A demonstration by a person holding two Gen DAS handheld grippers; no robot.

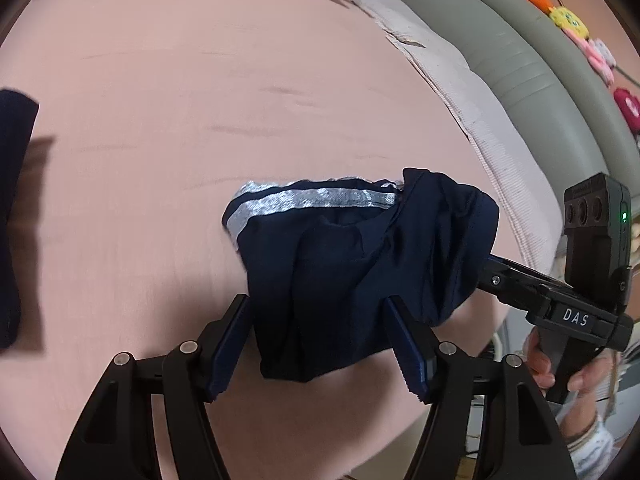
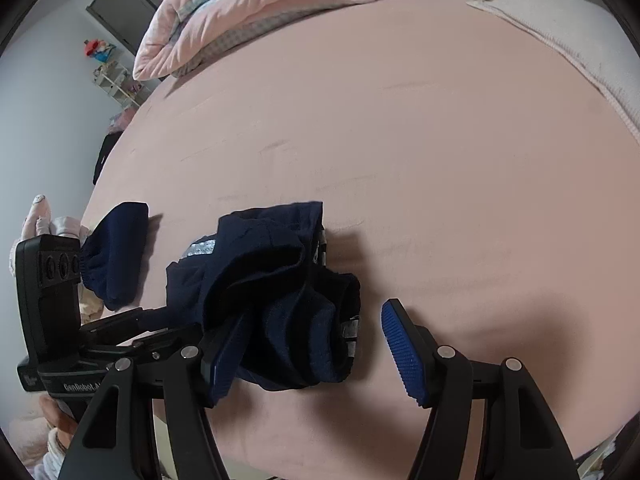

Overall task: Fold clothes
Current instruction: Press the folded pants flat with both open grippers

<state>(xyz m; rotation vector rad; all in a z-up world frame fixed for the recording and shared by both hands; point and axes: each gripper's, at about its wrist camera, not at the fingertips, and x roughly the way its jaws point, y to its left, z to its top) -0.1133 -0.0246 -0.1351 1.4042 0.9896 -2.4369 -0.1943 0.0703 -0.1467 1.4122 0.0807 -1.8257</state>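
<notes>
Left gripper (image 1: 320,344) stands with its jaws spread, the bunched navy garment (image 1: 352,272) lying between the two blue ribbed pads (image 1: 406,352); the cloth brushes the inner faces but is not pinched. Right gripper (image 2: 308,348) is likewise spread wide: its left pad lies against the garment's folds, while its right pad (image 2: 400,348) stands clear of the cloth over bare sheet. Navy garment (image 2: 276,300): a crumpled heap with a silver-grey stripe (image 1: 308,200) along its far edge, resting on the pink bed sheet (image 1: 200,100) near the bed's near edge, directly ahead of both grippers. In the left wrist view the right gripper's body (image 1: 576,280) enters from the right, its fingers hidden under the cloth, with a person's hand (image 1: 560,364) on the handle. In the right wrist view the left gripper's body (image 2: 60,320) enters from the left. Second dark navy piece (image 2: 116,256): lies on the sheet to the left of the heap, apart from it. Folded pink quilt (image 2: 256,4): at the far end of the bed. Grey padded headboard (image 1: 520,60): along the right side in the left wrist view, carrying a row of small colourful plush shapes (image 1: 568,20)
</notes>
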